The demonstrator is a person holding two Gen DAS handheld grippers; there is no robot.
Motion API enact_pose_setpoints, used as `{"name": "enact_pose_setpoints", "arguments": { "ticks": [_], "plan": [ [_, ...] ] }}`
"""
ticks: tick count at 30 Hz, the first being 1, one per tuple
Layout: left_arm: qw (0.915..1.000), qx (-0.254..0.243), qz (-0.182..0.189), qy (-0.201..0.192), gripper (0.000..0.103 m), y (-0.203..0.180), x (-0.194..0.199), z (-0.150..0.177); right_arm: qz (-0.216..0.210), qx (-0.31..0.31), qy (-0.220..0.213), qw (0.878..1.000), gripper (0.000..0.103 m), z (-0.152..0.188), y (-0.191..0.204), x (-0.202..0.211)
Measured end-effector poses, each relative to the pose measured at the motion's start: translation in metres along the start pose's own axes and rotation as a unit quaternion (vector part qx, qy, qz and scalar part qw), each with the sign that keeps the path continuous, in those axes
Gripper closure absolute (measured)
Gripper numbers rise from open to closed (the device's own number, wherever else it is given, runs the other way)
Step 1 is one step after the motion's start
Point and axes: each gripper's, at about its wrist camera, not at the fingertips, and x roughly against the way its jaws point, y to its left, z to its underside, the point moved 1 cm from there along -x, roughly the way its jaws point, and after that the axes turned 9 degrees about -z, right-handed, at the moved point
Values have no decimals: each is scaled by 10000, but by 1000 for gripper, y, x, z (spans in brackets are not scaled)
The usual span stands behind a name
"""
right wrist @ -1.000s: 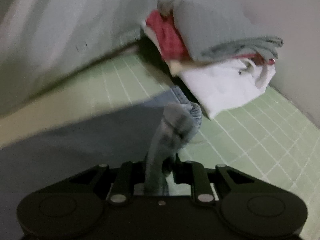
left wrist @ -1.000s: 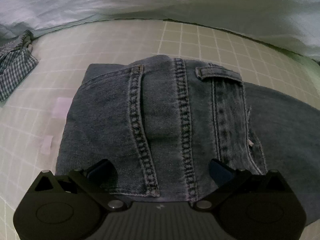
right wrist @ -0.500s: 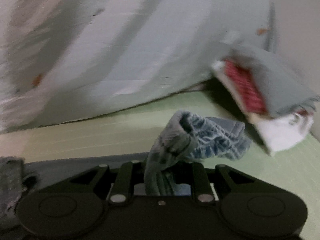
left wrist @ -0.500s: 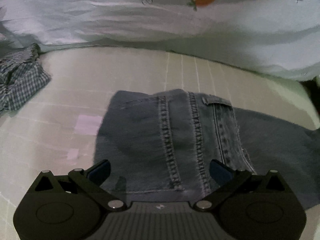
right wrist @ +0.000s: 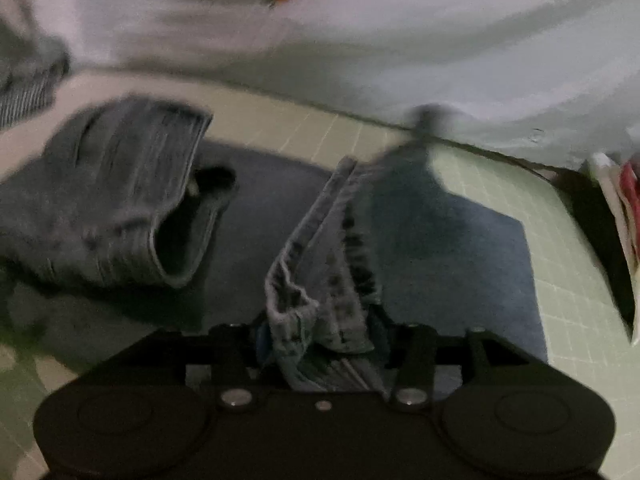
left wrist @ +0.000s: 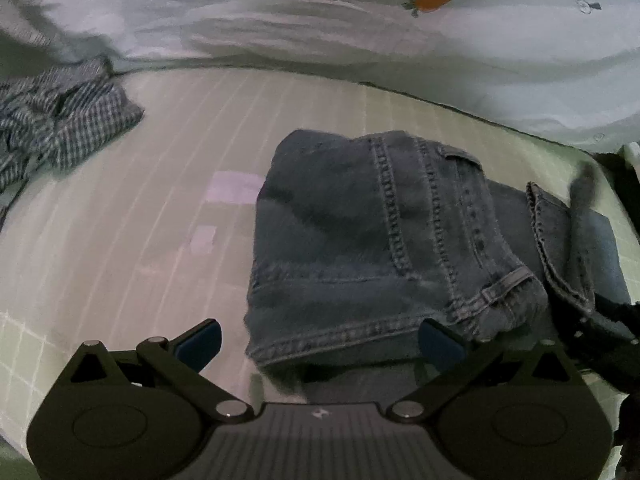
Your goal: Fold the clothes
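Crosswise, jeans (left wrist: 372, 236) hem in right tongs (right wrist: 320, 336).

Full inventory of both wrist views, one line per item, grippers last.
Blue denim jeans: 1, blue, partly folded on the mat centre; one hem end lifted.
Pale green grid-lined mat: 1, pale green, under everything.
Blue-and-white checked garment: 1, crumpled, mat's far left.
White sheet with carrot print: 1, white, behind the mat.
Stack of folded clothes: 1, white and red visible, far right edge.
Left hand-held gripper: 1, black, open, over the jeans' near edge.
Right hand-held gripper: 1, black, shut on the jeans' hem.
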Motion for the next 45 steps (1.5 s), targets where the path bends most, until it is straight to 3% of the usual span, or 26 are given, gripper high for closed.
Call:
{"name": "enact_pose_setpoints", "arguments": {
  "ticks": [6, 11, 16, 20, 25, 33, 37, 39, 40, 42, 45],
  "plan": [
    [9999, 149, 10, 3, 0, 6, -2, -1, -33, -587, -556, 9967, 46, -6, -12, 32],
    [9999, 115, 57, -21, 0, 2, -5, -4, 414, -1192, -906, 9879, 45, -10, -30, 48],
    [10000, 37, 64, -27, 0, 2, -6, -5, 785, -1478, -394, 9851, 44, -4, -52, 17],
    [10000, 88, -24, -30, 0, 8, -6, -5, 574, -1535, -5, 9865, 44, 0, -51, -8],
    [9995, 278, -145, -5, 0, 19, -7, -6, 4, -979, -56, 9952, 44, -2, -9, -7],
    [9995, 258, -135, 78, 0, 26, -10, -4, -223, -1071, -440, 9930, 43, 0, 6, 14],
    [9998, 153, -109, 90, 0, 26, -10, -1, -296, -619, -127, 9976, 37, 3, 28, 4],
    [9999, 80, -110, 75, 0, 26, -9, 0, -161, -555, -29, 9983, 38, 4, 29, -1],
    [9999, 81, -123, 75, 0, 28, -9, 1, -126, -587, -36, 9982, 44, 4, 28, -1],
    [9998, 82, -150, 76, 0, 31, -8, 3, -55, -652, -51, 9978, 68, 5, 26, -1],
    [9998, 84, -191, 77, 0, 36, -7, 5, 51, -744, -83, 9972, 81, 5, 23, 0]
  ]
}}
